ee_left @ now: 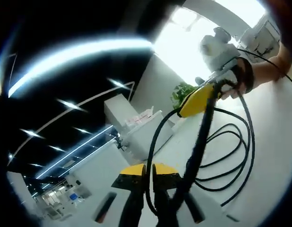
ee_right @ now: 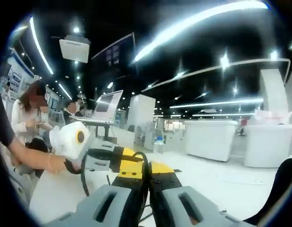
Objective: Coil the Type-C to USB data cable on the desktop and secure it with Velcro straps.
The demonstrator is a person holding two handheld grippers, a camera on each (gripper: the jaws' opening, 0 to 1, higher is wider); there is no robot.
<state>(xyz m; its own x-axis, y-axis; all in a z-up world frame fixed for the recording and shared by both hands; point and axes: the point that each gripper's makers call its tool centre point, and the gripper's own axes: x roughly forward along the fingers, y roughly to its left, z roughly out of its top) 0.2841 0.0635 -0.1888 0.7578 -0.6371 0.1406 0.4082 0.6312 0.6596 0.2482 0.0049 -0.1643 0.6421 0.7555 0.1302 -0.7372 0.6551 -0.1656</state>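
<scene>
The black data cable [ee_left: 240, 142] lies in loose loops on the white desk [ee_left: 273, 123]. One strand rises from the loops into my left gripper [ee_left: 147, 176], whose yellow-tipped jaws are shut on it. A thicker, blurred black strand runs close to the lens up to my right gripper [ee_left: 191, 106], held by a hand at the upper right. In the right gripper view my right gripper [ee_right: 147, 172] is shut, with the cable [ee_right: 83, 182] arching over its yellow tips. Just beyond it sits the left gripper [ee_right: 129, 158], almost touching tip to tip.
A green plant [ee_left: 184, 92] and white counters [ee_left: 136, 127] stand past the desk's far edge. In the right gripper view, people [ee_right: 30, 113] sit at the left by an open laptop [ee_right: 107, 106]. White cabinets [ee_right: 207, 139] line the back.
</scene>
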